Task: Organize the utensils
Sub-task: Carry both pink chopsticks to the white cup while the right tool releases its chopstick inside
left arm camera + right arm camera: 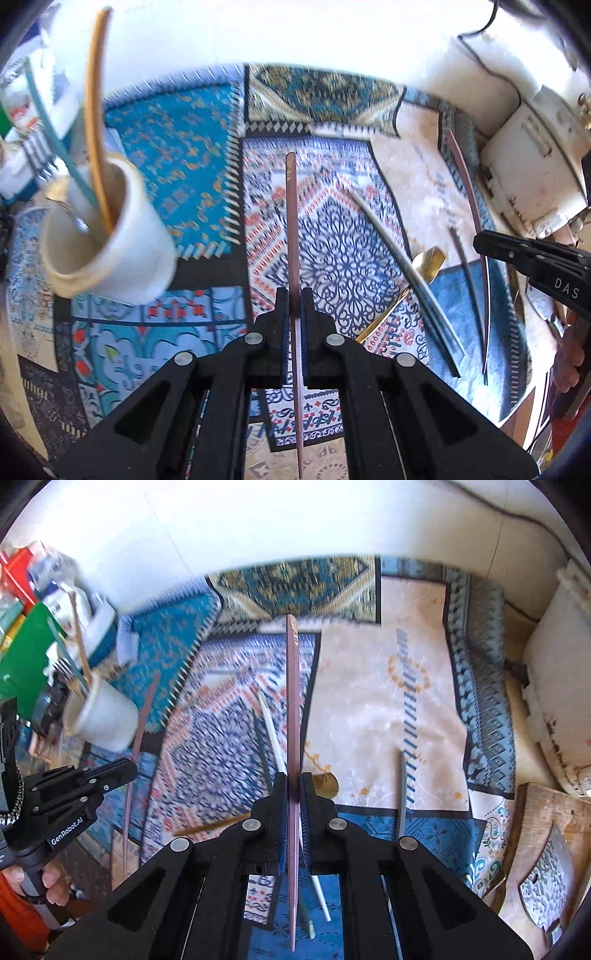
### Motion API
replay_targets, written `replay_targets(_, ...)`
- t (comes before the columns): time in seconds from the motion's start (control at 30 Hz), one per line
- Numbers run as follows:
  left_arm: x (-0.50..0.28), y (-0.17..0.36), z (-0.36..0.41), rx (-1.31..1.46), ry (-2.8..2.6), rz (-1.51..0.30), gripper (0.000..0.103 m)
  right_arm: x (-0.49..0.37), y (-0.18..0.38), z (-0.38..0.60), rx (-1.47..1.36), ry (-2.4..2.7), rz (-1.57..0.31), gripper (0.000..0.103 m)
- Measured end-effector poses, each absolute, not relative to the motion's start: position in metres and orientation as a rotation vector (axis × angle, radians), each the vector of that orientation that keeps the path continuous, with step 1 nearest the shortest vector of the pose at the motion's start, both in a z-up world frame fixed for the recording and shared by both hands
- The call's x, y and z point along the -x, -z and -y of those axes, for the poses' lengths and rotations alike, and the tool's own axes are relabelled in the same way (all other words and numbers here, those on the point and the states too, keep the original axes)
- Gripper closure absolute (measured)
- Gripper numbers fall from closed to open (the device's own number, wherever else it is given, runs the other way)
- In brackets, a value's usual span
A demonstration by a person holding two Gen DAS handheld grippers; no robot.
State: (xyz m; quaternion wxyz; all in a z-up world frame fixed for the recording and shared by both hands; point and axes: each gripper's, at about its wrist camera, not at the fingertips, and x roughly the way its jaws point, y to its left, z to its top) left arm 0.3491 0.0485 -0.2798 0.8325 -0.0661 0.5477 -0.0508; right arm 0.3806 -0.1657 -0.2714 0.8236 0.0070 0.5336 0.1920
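Jaws of the left gripper were clamped on one brown chopstick, the right gripper on another chopstick; the white cup stood left of both

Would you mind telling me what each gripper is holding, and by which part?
Each holds one brownish-pink chopstick, clamped partway along its length: the left gripper holds its chopstick, the right gripper its own chopstick.
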Motion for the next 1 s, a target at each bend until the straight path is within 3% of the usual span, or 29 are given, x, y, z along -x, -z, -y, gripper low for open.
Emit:
replay_targets(0.57, -0.334, 0.176, -0.124, 0.205, 0.052, -0.909, 0.100, -0.379, 0.193, 0.091, -0.042, -0.478, -0.914, 0.097)
replay_targets(1.0, -0.357, 0.135, -0.194, 0.284, -0.037, -0.763, 0.100, -0.385, 0.161, 0.019, -0.062, -0.561, -0.828, 0.097)
